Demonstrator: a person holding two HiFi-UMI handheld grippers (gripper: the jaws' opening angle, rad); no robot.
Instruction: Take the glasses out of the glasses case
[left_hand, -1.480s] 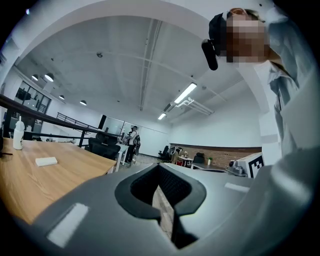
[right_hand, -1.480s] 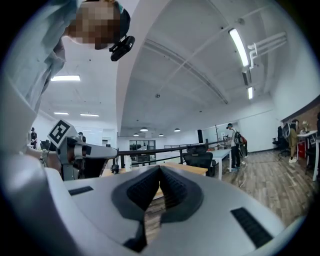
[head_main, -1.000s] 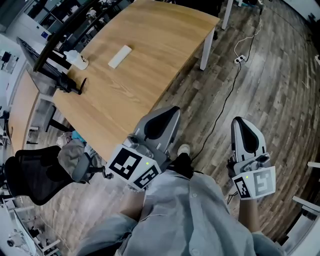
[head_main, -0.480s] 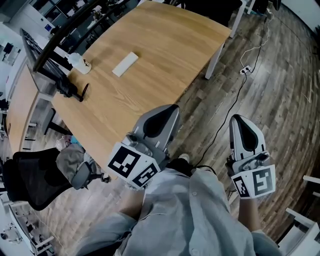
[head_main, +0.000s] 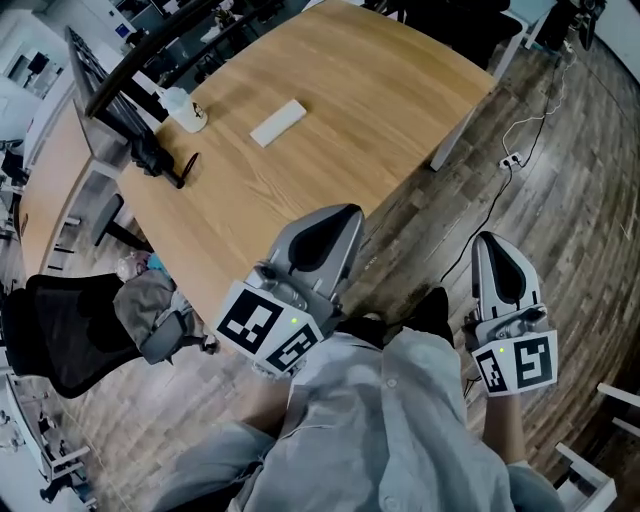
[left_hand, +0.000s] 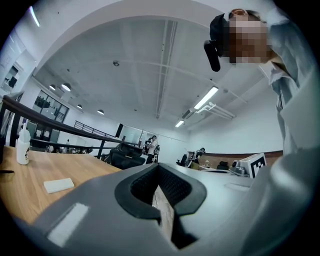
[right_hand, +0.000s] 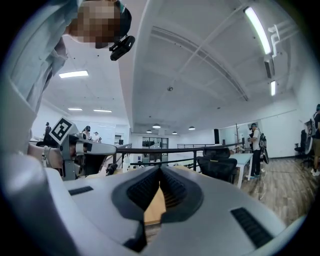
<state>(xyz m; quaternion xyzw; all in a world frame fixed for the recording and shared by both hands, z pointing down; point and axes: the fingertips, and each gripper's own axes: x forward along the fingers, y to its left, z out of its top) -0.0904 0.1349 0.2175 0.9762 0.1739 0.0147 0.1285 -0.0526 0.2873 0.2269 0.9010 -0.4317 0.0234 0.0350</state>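
The glasses case (head_main: 278, 122), a flat white oblong, lies closed and alone on the wooden counter (head_main: 390, 90). It is well in from the edges, so either claw could come at it. No glasses show; I judge they are still inside, so the task has not begun.

At about 9 o'clock from the case stands a white bottle (head_main: 186, 108). Toward 8 o'clock a black stand (head_main: 160, 160) sits at the counter's left edge. Both are far enough off not to crowd a grasp.

The left claw (head_main: 338, 218) hangs at about 6 o'clock from the case, just over the counter's near edge and well apart from it. Its own view shows the tips meeting with nothing between them. The right claw (head_main: 497, 248) is at 4 o'clock from the case, out over the wooden floor (head_main: 570, 200) and off the counter. It is also pinched together and empty. Both are held level near the person's body, which reads as a carrying posture on the way in.

A power strip (head_main: 510, 160) and its cable lie on the floor at 12 o'clock from the right claw, beside a counter leg. A black office chair (head_main: 55, 345) stands at 9 o'clock from the left claw.
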